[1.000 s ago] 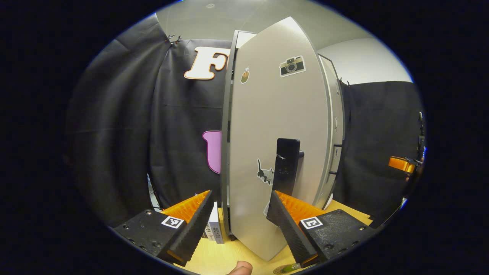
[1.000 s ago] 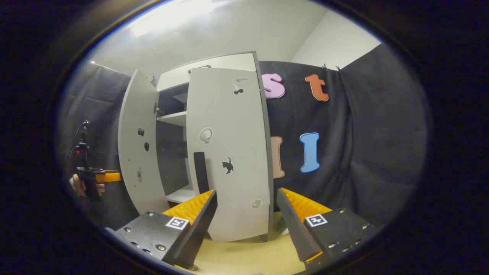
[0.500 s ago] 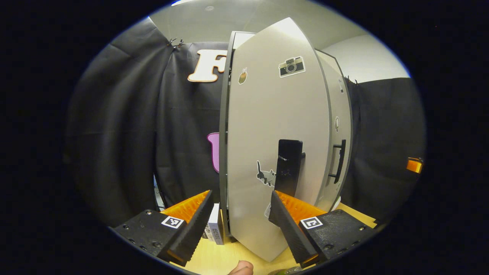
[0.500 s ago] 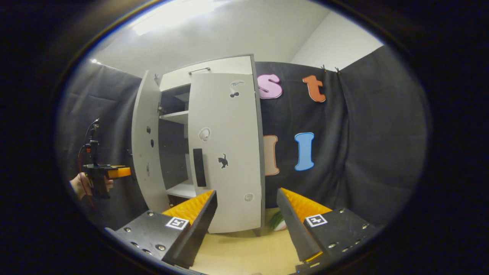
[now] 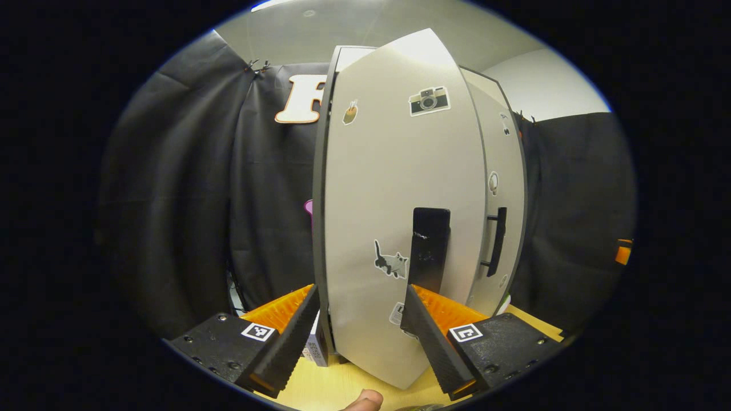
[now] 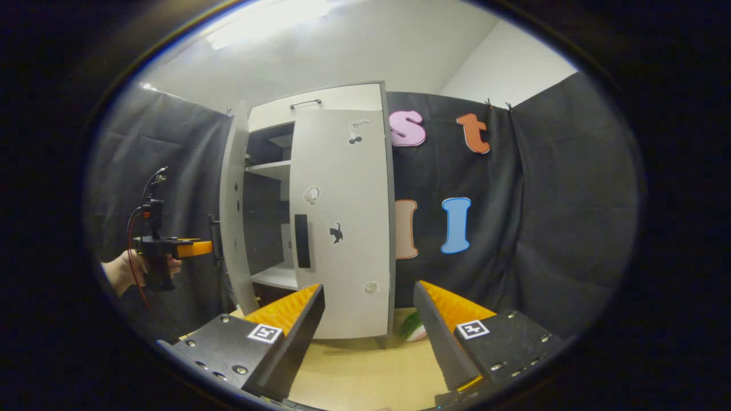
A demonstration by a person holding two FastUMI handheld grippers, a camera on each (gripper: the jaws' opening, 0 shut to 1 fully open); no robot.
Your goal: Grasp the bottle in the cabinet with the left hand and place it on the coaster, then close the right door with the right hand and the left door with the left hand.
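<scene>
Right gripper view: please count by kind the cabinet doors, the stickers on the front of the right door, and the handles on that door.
Cabinet doors: 2, the left door and the right door
Stickers on the right door: 4, cherry sticker, upper round sticker, cat sticker, lower round sticker
Handles on the right door: 1, black handle
Total: 7

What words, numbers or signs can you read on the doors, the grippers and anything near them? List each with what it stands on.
None can be read.
Left door: stickers are pictures only, such as a camera and a cat.
Box at the door's foot: print too small to read.
Left gripper: square code markers, no words.
</scene>
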